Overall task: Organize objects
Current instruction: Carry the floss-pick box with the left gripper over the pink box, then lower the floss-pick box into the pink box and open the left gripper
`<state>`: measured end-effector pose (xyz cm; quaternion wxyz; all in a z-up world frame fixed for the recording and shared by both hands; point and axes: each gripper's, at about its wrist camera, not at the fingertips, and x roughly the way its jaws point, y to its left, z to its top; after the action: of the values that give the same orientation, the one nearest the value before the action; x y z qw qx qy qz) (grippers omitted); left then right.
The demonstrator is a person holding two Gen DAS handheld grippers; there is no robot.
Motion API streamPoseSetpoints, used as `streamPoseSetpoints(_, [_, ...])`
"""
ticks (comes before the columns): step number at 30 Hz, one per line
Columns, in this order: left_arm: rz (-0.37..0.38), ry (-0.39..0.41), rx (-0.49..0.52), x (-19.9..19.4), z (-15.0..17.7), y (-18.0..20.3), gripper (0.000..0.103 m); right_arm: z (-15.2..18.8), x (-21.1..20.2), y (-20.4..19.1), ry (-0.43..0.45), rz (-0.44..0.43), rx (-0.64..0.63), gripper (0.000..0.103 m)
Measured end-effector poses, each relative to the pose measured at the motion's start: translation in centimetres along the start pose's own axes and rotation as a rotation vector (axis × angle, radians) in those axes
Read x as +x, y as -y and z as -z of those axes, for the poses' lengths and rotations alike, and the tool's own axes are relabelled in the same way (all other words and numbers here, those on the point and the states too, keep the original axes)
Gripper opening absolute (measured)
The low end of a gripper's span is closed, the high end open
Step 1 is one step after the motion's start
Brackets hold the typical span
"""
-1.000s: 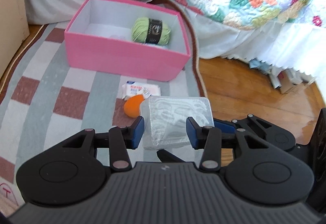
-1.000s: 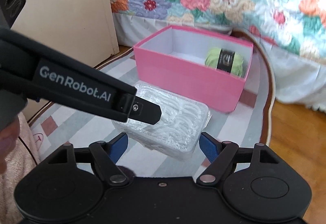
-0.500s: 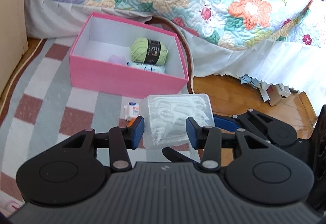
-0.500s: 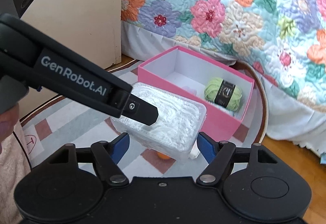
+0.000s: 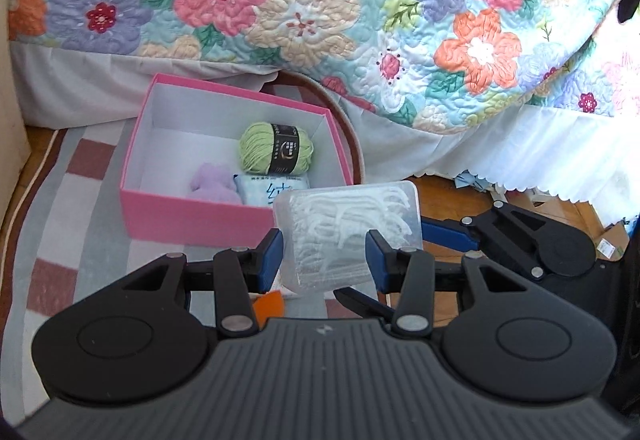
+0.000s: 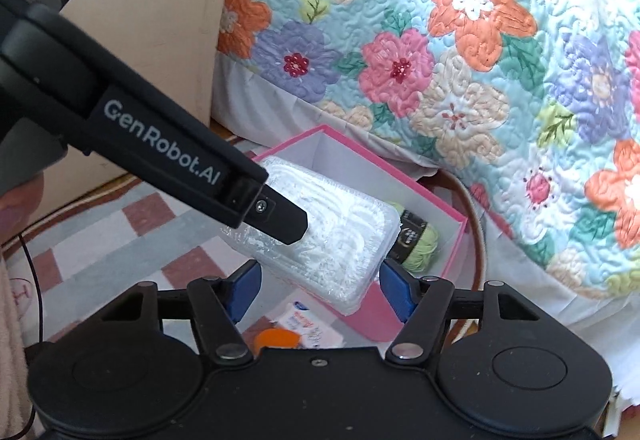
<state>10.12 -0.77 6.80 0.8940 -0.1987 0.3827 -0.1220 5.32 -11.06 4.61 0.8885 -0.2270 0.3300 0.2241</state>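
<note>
Left gripper pinches clear floss-pick case aloft, just short of pink box. Right wrist view: right gripper spread, cradling case's sides. Risk: slick plastic slips, lands outside box.

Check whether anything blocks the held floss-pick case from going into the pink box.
Nothing visible does. The left gripper holds the floss-pick case aloft by the near wall of the pink box. Green yarn, a purple item and a blue packet lie inside; its far left floor is bare.
</note>
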Motion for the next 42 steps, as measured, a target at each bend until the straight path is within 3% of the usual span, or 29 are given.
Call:
streamPoseSetpoints(8, [0.023, -0.005, -0.004, 3.2, -3.1, -1.5, 0.043, -1.5, 3.0, 2.3, -0.008, 0.019, 0.024, 0.069])
streamPoseSetpoints(23, [0.049, -0.060, -0.052, 10.8, -7.3, -5.5, 0.043, -3.3, 10.6, 6.2, -0.102, -0.028, 0.002, 0.059])
streamPoseSetpoints(42, [0.077, -0.147, -0.108, 20.7, -6.2, -9.2, 0.042, -1.1, 20.2, 10.1, -0.297, -0.127, 0.063, 0.056])
